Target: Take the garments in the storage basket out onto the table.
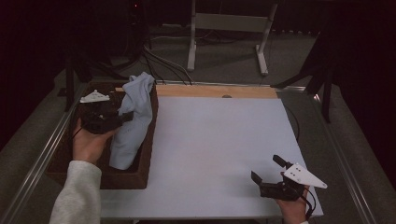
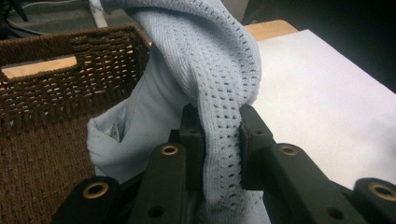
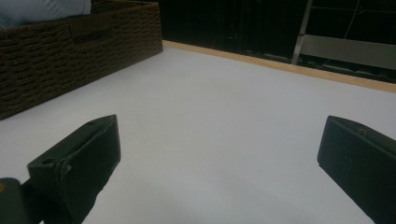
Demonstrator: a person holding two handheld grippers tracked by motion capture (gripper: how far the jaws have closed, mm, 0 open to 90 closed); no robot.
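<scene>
**A:** At a white table [image 1: 219, 140], the left gripper [image 1: 122, 117] has its jaws clenched on a light-blue cloth [image 1: 133, 121] over a brown wicker basket [image 1: 144, 140]. What does the lift ask for?

**B:** Patience, I'd judge. In the left gripper view the jaws pinch a bunched ridge of the cloth's open-knit weave [image 2: 219, 140]. Most of the cloth hangs below, its lower end down inside the basket by the right wall. A straight, slow rise should bring that tail free before any move sideways.

**A:** And the risk?

**B:** The loose knit could snag on the wicker rim [image 2: 70, 42], or the pinch could slip, since it holds a fold and not the bulk. Keeping the jaws tight and clearing the rim first looks wise.

**A:** The right gripper [image 1: 268, 172]?

**B:** It rests low near the table's front right corner, jaws wide apart and holding nothing, well apart from the basket. Its own view looks across bare tabletop [image 3: 224, 121] toward the basket [image 3: 70, 51]. It seems well placed to catch a hanging edge once the cloth comes over the table, should spreading it be the aim.
</scene>
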